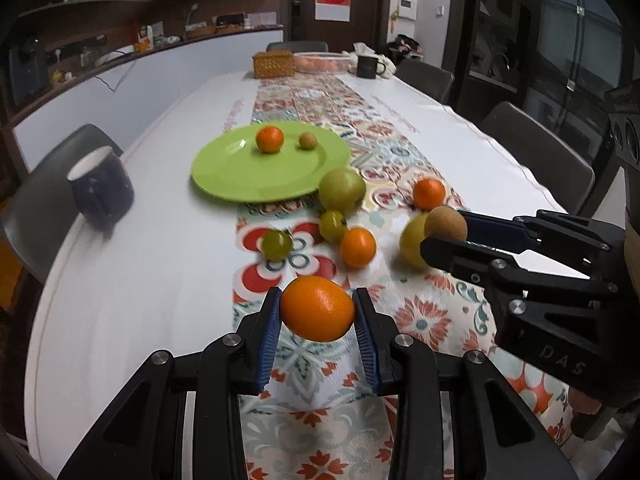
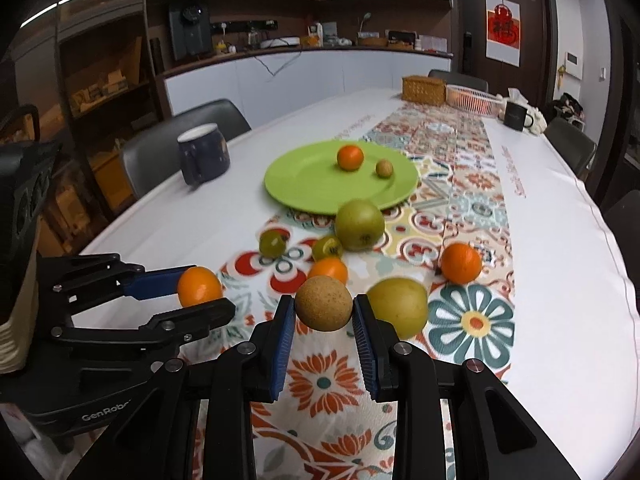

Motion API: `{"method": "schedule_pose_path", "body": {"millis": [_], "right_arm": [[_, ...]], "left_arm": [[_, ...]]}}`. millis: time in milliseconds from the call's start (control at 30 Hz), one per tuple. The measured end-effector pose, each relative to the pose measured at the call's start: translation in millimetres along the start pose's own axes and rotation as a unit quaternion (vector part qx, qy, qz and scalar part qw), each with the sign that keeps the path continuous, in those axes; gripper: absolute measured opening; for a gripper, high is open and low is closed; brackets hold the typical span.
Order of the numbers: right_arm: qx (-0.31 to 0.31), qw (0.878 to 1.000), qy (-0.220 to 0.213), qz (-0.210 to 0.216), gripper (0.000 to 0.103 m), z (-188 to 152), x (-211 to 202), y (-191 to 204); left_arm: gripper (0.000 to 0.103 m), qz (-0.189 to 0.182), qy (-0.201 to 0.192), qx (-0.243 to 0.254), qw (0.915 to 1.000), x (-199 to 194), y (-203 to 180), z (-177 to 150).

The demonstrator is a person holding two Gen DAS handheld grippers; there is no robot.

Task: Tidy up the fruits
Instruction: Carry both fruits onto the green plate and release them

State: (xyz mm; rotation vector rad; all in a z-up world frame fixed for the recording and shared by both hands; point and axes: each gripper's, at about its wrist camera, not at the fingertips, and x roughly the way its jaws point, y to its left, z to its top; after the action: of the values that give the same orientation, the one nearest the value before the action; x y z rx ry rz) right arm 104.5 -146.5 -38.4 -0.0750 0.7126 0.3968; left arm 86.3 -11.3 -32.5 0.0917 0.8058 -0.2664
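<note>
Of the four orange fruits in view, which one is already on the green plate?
The orange fruit beside the small brown fruit on the green plate. One other sits in the left gripper; two lie on the runner.

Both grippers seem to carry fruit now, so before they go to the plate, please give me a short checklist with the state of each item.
1. Left gripper pinches the orange: ok.
2. Right gripper pinches the brown fruit: ok.
3. Both fruits lifted off the runner: cannot tell.
4. Green plate has free space: ok.
5. Large green fruit touches the plate's rim: cannot tell.
</note>
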Motion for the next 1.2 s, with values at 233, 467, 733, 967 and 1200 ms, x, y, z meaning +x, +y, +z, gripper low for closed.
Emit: {"method": "schedule_pose_path", "body": {"millis": [233,467,733,967,1200], "right_arm": [[0.005,1.000,-0.025,0.014,0.031,30,-5,-4],[-0.006,0.999,-0.037,0.015,0.031,64,2,-6],[-0.007,0.999,-0.044,0.021,0.031,107,16,-15],[0.003,0.999,-0.011,0.038,0.031,140,52,-25],[0.029,0.997,0.049,0.043,0.031,158,104,-43]], "left_arm": [[0.035,0.013,-0.029,-0.006,0.9995,-13,10,25],[0.035,0.038,-0.056,-0.006,0.9977,-17,23,57],[0.035,0.046,-0.075,-0.008,0.9961,-11,41,99],[0.035,0.027,-0.049,-0.026,0.9981,20,60,133],[0.035,0.028,-0.008,-0.023,0.9993,66,76,152]]}}
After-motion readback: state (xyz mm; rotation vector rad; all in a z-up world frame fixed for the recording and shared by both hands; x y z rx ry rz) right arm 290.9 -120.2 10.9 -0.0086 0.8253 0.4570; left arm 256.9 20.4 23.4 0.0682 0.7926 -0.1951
